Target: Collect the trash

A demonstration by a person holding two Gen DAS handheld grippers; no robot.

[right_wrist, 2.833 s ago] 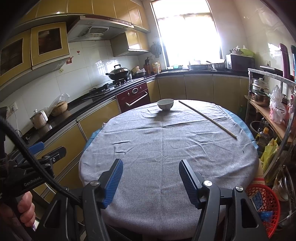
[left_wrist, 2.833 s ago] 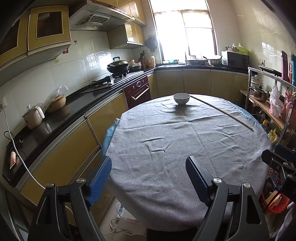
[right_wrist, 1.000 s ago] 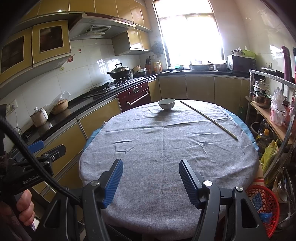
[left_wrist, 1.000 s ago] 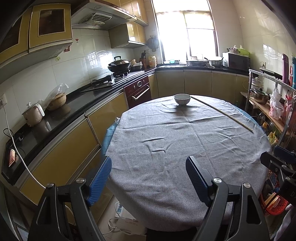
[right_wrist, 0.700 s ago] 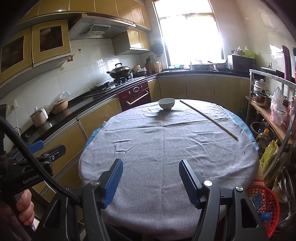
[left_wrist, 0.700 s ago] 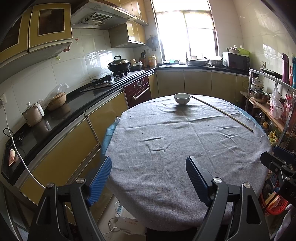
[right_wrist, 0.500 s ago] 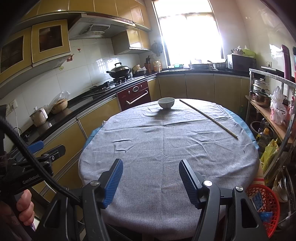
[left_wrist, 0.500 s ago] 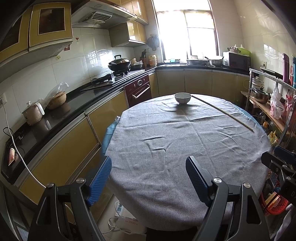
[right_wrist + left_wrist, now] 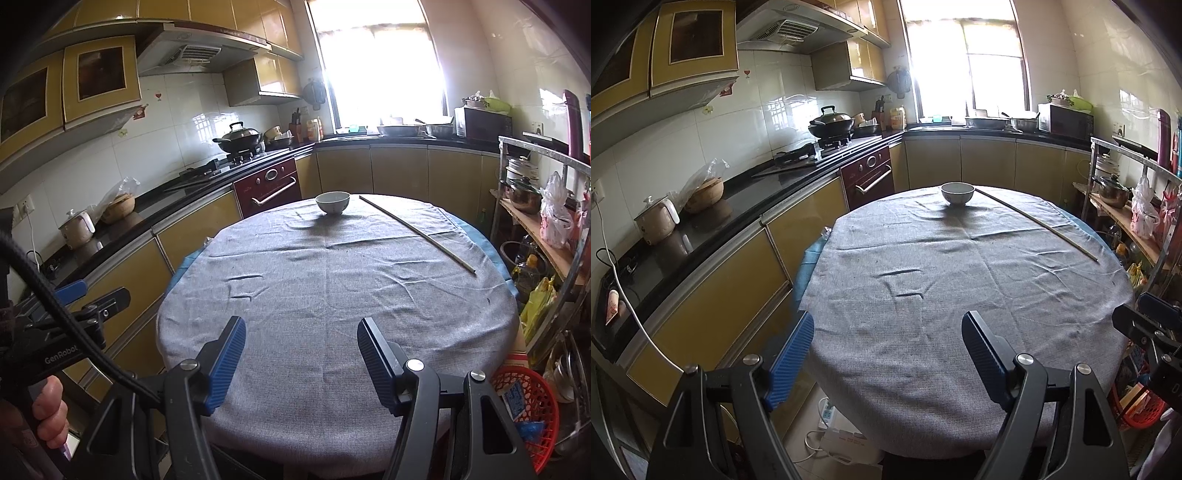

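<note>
Ahead of both your tongs spreads the round table under a wrinkled grey woven cloth (image 9: 960, 280) — its near edge lies just beneath the blue ribbed pads. To the left of your left tongs (image 9: 888, 354) runs the black countertop over yellow cabinet doors (image 9: 713, 221); to the right of your right tongs (image 9: 301, 356) stands the metal shelving rack loaded with pots and bags (image 9: 546, 206).

Down at the lower right of your right tongs, beside the table's edge, sits the red plastic mesh basket (image 9: 532, 402) with scraps of packaging in it. That is the only trash-like material you can make out; the specks on the cloth are too small to identify.

A long thin pale stick (image 9: 417, 229) lies across the far right of the cloth, well ahead of both tongs. The small white ceramic bowl (image 9: 957, 192) sits upright at the far side, just left of the stick's far end.

Your left tongs are released, jaws spread wide with nothing between them. Your right tongs are also released — a narrower gap, likewise bare. Your left hand (image 9: 48, 410) shows at the edge of the right wrist view, wrapped around its handle.
</note>
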